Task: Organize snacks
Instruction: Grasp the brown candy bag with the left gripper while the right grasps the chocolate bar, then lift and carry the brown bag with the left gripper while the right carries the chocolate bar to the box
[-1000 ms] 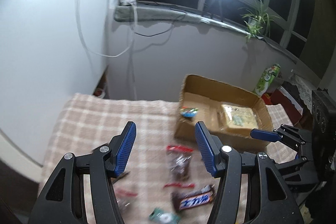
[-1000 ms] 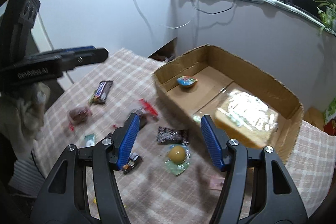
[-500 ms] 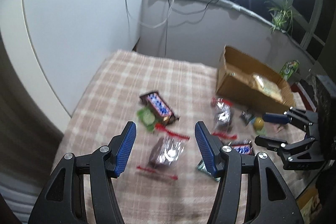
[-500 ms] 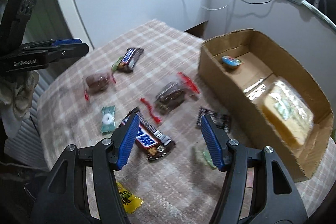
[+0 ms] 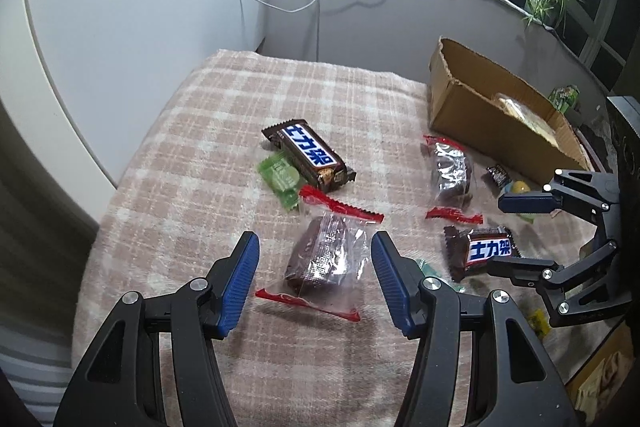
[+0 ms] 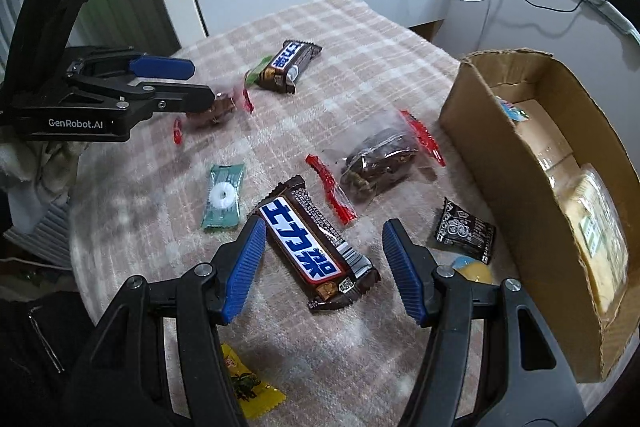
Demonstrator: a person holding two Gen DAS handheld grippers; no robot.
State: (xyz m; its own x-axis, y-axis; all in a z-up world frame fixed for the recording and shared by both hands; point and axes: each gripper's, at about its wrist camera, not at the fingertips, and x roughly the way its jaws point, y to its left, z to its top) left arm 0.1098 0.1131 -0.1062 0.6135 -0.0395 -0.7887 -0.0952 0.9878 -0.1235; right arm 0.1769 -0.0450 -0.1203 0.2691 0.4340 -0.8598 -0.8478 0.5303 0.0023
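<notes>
Plaid tablecloth (image 6: 352, 23) now fills both views: each hand dropped toward the snacks. Left gripper (image 5: 315, 261) spread around a brownie pack (image 5: 326, 257), right gripper (image 6: 323, 251) around a chocolate bar (image 6: 316, 245) (neither pinched yet), cardboard box (image 6: 516, 155) nearby.

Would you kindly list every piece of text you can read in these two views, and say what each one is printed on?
"GenRobot.AI": white lettering on the black body of the left gripper, seen from the right wrist.
"士力架": white on blue, on the chocolate bar between the right gripper's open fingers.
"士力架": also on the far chocolate bar beside the green candy.
Small black packet, yellow candy wrapper, mint wrapper: print too small to read.
</notes>
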